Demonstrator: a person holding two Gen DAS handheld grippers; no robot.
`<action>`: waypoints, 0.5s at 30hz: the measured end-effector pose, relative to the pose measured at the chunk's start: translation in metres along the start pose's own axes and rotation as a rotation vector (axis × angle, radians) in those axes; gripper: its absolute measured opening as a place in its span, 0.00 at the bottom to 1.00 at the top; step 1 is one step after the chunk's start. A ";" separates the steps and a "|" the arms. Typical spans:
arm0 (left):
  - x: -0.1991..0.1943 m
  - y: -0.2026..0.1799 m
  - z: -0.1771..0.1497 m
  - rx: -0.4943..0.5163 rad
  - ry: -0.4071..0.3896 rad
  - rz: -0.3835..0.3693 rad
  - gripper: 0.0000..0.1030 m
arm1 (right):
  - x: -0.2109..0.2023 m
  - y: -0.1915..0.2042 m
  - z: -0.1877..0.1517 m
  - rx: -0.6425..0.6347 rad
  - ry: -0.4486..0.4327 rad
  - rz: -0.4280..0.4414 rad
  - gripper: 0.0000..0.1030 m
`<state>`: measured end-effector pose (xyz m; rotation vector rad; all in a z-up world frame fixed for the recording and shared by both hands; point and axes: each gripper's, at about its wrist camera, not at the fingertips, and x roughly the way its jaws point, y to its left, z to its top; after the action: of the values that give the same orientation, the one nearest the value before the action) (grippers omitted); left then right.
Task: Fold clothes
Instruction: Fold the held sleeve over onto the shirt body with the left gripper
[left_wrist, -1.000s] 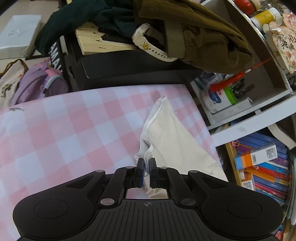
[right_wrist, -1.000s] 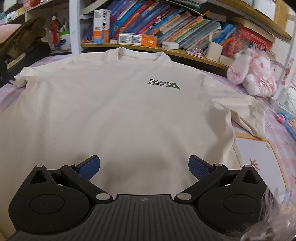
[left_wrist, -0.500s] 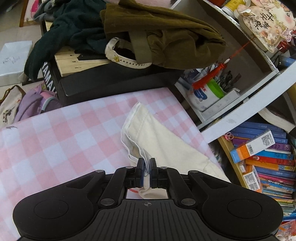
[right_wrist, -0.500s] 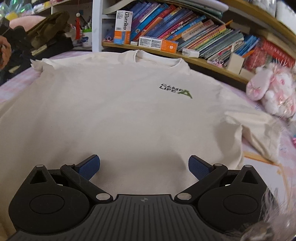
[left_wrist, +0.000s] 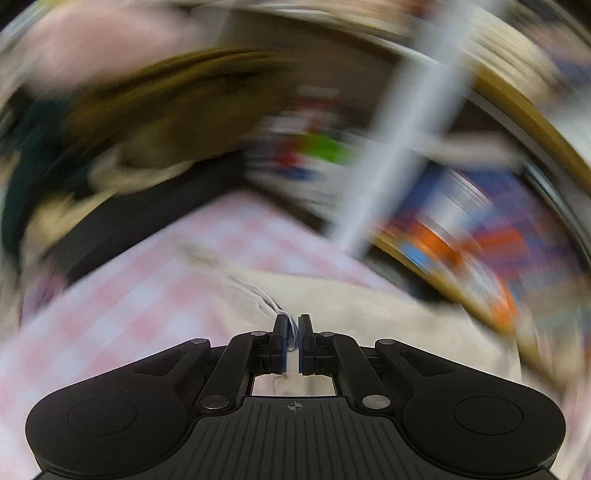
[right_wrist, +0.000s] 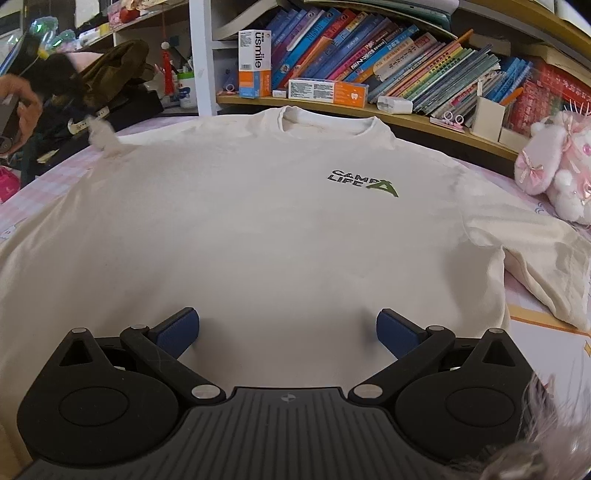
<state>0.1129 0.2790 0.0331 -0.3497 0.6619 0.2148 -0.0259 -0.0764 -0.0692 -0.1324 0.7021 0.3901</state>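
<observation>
Cream T-shirt (right_wrist: 258, 221) spread flat, front up, on pink checked cloth (left_wrist: 122, 295).
Left gripper (left_wrist: 291, 334) jaws clamped on the sleeve edge (left_wrist: 255, 291), view blurred; right gripper (right_wrist: 288, 328) jaws wide apart over the shirt's lower part, holding nothing.

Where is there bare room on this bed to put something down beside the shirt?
Bare pink checked cover lies left of the cream T-shirt, toward the dark clothes pile. On the right it is crowded: the spread sleeve, then the pink plush toy. The bookshelf borders the collar.
</observation>
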 end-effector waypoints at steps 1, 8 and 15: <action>0.001 -0.018 -0.013 0.123 0.034 -0.037 0.03 | 0.000 0.000 0.000 -0.002 -0.001 0.002 1.00; 0.021 -0.089 -0.085 0.686 0.249 -0.137 0.15 | 0.002 0.000 0.000 0.002 -0.013 -0.002 1.00; 0.011 -0.039 -0.065 0.372 0.166 -0.114 0.56 | 0.003 -0.001 -0.001 0.008 -0.028 -0.007 1.00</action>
<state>0.0970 0.2191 -0.0119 -0.0467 0.8263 -0.0490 -0.0244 -0.0765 -0.0718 -0.1211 0.6759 0.3818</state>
